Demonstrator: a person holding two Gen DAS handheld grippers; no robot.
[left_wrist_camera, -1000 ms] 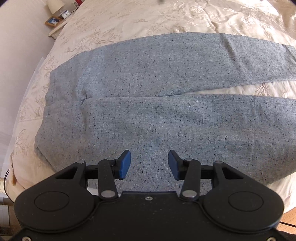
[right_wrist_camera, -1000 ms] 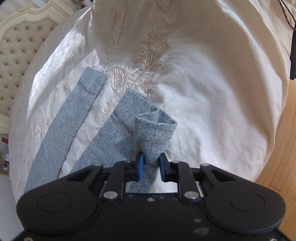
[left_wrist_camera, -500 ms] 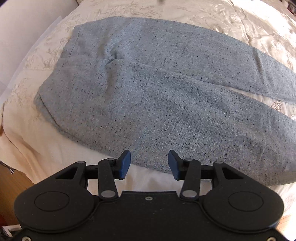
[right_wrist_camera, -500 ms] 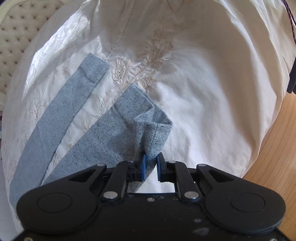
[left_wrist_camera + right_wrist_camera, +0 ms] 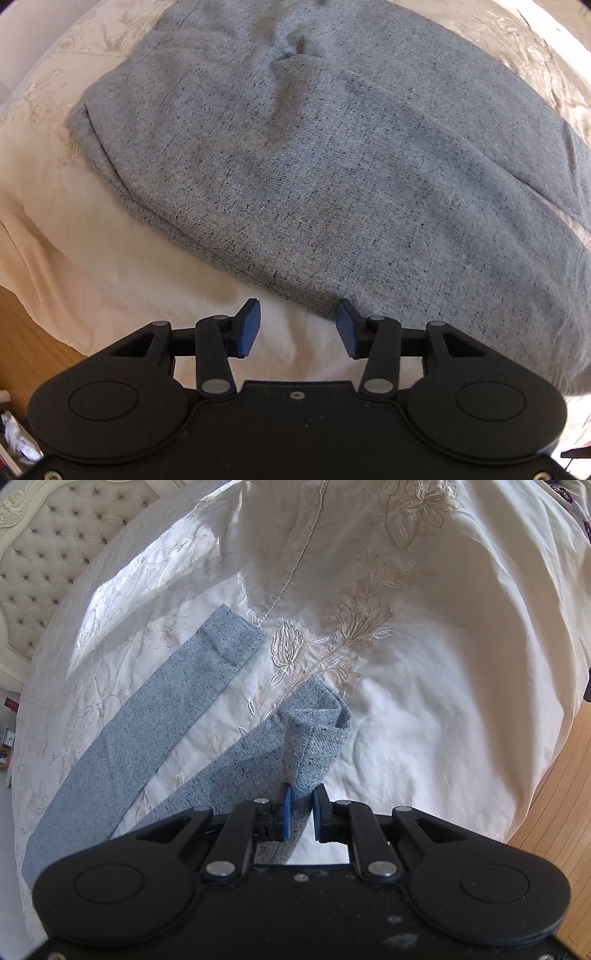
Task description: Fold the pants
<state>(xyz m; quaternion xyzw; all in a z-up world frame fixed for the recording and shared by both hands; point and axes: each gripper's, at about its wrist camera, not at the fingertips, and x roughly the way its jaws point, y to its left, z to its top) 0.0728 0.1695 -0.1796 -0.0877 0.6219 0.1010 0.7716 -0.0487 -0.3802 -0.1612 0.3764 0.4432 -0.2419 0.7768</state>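
Grey flecked pants (image 5: 314,158) lie spread on a cream embroidered bedspread (image 5: 74,236). In the left wrist view my left gripper (image 5: 298,328) is open and empty, just off the near side edge of the pants below the waist end. In the right wrist view my right gripper (image 5: 302,814) is shut on the hem of the near leg (image 5: 314,738), which is lifted and curled over. The far leg (image 5: 177,705) lies flat to the left, apart from the near one.
A tufted cream headboard (image 5: 48,554) stands at the top left of the right wrist view. Wooden floor (image 5: 554,797) shows past the bed's edge on the right, and also in the left wrist view (image 5: 22,332) at lower left.
My left gripper has moved in toward the waist end and near edge of the pants, still open. My right gripper keeps its hold on the hem and has drawn back a little.
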